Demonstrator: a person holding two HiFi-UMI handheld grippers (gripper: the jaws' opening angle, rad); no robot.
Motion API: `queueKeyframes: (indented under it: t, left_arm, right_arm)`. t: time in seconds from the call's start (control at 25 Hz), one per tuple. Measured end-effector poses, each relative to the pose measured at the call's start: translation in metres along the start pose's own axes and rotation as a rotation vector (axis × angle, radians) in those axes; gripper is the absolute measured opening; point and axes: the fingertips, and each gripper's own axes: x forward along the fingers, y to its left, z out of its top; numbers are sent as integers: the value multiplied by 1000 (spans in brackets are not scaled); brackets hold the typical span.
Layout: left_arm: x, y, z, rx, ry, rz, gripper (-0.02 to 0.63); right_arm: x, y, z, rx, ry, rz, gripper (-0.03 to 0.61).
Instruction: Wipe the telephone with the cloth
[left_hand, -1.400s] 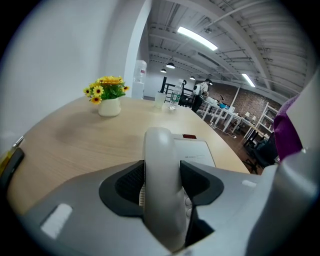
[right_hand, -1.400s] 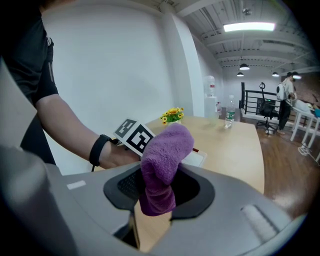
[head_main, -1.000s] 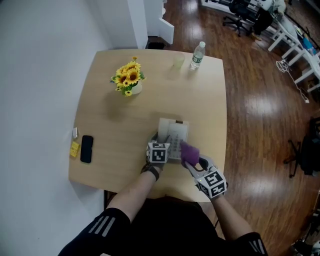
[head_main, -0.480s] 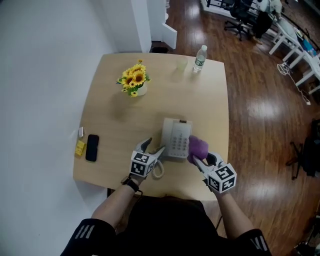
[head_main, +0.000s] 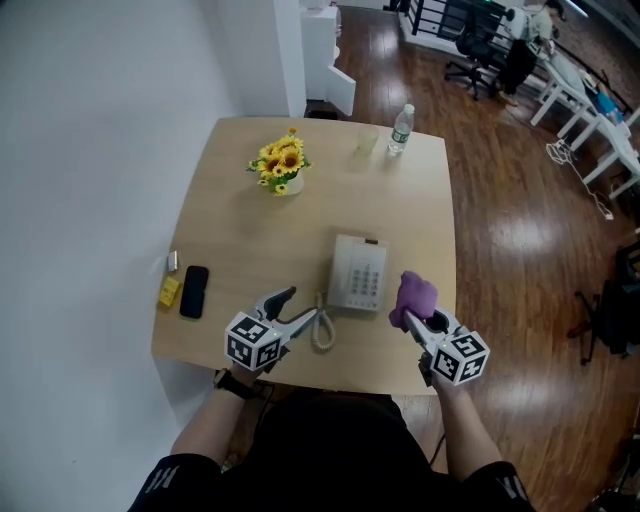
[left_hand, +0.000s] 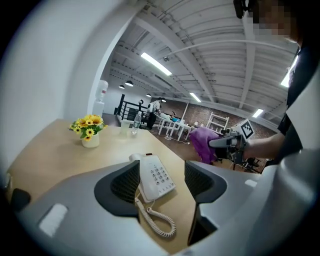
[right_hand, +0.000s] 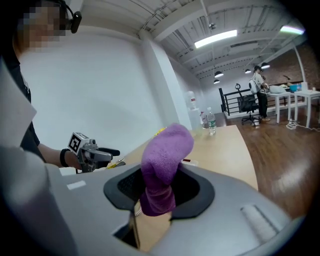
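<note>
trouble could start with the curly cord (head_main: 322, 330). it lies in a loop by the near edge of the desk (head_main: 230, 230), just beside the left claw (head_main: 297, 308). that claw is partly open and closing, with nothing pressed between its jaws. the telephone (head_main: 358, 276) and the cord only show past them. if the jaws shut on the cord, a pull may drag the telephone or tug the handset off.

the telephone sits flat on the desk, closer to the near edge and the right edge than to the middle. nothing holds it. a hard push with the cloth (head_main: 413, 296) may make it slide toward an edge, or press its buttons.

the right claw (head_main: 420, 322) is clamped on the purple cloth, which sticks up in a lump out of the jaws. it is beside the telephone's right side and does not touch it. the cloth may slip out when it rubs. then the hard jaws may scrape the telephone. the flowers (head_main: 281, 162) and the bottle (head_main: 400, 128) stand by the far edge, well away, so they look safe.
</note>
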Motion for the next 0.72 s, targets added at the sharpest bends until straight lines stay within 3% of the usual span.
queueKeyframes:
  t: [0.32, 0.72]
  left_arm:
    - [-42, -13, 7, 30, -49, -16, 276]
    - [-67, -22, -20, 38, -30, -32, 276]
  right_arm:
    - [-32, 20, -9, 22, -50, -48, 142]
    - [-52, 54, -26, 18, -69, -58, 143]
